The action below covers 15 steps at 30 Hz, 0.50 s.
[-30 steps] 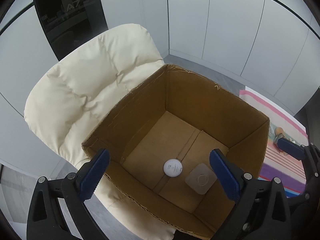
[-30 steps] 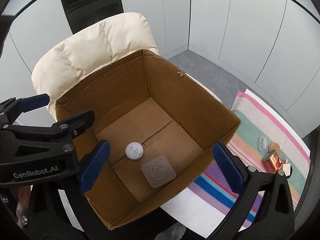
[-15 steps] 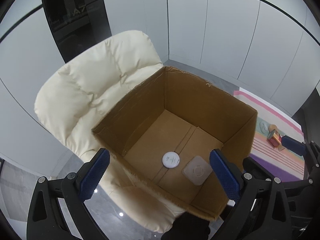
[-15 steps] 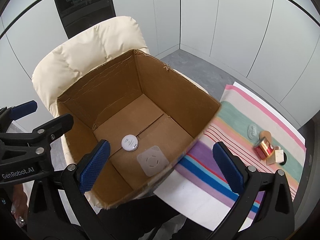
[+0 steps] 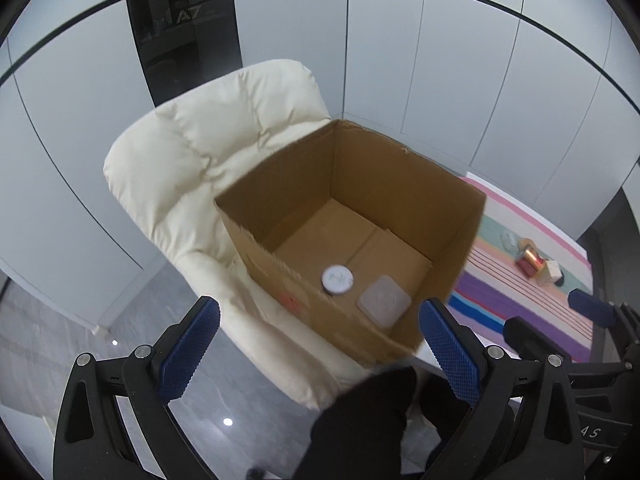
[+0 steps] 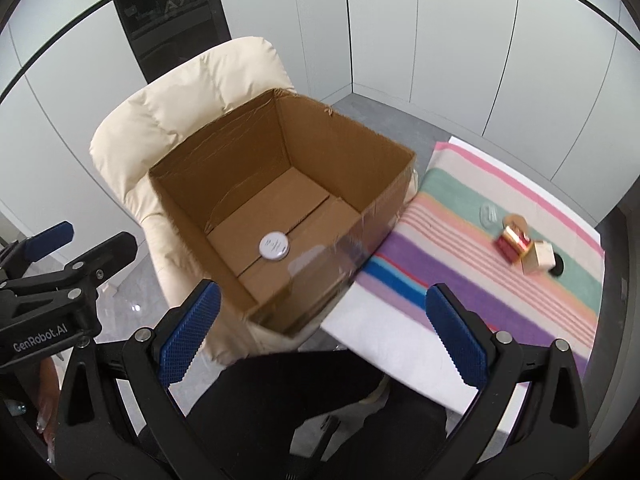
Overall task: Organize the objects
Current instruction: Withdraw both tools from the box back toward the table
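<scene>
Open brown cardboard box (image 6: 280,176) with white round disc (image 6: 273,245) inside; both claws (image 5: 316,344) (image 6: 316,340) wide, empty.

An open brown cardboard box (image 6: 256,184) sits upright on the seat of a cream padded chair (image 6: 168,112), its flaps out of sight. On the box floor lie a round white disc (image 6: 273,245) and, just beside it, a pale square pad (image 5: 384,300) with rounded corners, both flat. Well apart on a striped cloth (image 6: 472,280) next to the chair lie a red-and-gold can (image 6: 514,245) on its side, a small beige block (image 6: 540,262) touching it, and a clear oval piece (image 6: 489,213).
</scene>
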{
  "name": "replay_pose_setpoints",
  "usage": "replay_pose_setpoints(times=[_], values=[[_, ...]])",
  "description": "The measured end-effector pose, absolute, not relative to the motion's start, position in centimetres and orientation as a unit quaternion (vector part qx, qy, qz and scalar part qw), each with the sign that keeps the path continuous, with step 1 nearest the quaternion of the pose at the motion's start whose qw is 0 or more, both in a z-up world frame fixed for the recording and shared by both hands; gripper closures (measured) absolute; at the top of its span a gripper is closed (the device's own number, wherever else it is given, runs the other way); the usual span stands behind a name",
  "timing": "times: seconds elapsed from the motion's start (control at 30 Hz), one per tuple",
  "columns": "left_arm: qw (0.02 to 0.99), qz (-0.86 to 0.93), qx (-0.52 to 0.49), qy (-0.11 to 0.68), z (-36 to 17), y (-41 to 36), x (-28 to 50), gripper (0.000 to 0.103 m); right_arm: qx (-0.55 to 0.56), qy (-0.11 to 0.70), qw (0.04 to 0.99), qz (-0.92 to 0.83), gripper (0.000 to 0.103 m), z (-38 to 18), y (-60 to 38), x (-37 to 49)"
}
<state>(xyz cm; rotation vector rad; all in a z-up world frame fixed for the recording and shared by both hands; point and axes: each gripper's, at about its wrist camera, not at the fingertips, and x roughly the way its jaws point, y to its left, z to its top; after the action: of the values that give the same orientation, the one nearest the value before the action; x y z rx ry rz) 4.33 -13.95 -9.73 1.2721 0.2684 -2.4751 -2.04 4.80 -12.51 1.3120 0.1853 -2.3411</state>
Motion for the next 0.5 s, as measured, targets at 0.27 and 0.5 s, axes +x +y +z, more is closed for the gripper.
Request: replay_pose_setpoints(times=[0.27,0.5], values=[[0.153,-0.875,0.449,0.095,-10.7,-12.5,8.2,0.003,0.496,0.038,0.226,-0.837,0.0,-13.1,8.0,2.1],[0.147,-0.879,0.447,0.074,-10.7,-11.2,10.1,0.003,0.503,0.014,0.218,-0.836,0.0,-13.6,10.0,4.2]])
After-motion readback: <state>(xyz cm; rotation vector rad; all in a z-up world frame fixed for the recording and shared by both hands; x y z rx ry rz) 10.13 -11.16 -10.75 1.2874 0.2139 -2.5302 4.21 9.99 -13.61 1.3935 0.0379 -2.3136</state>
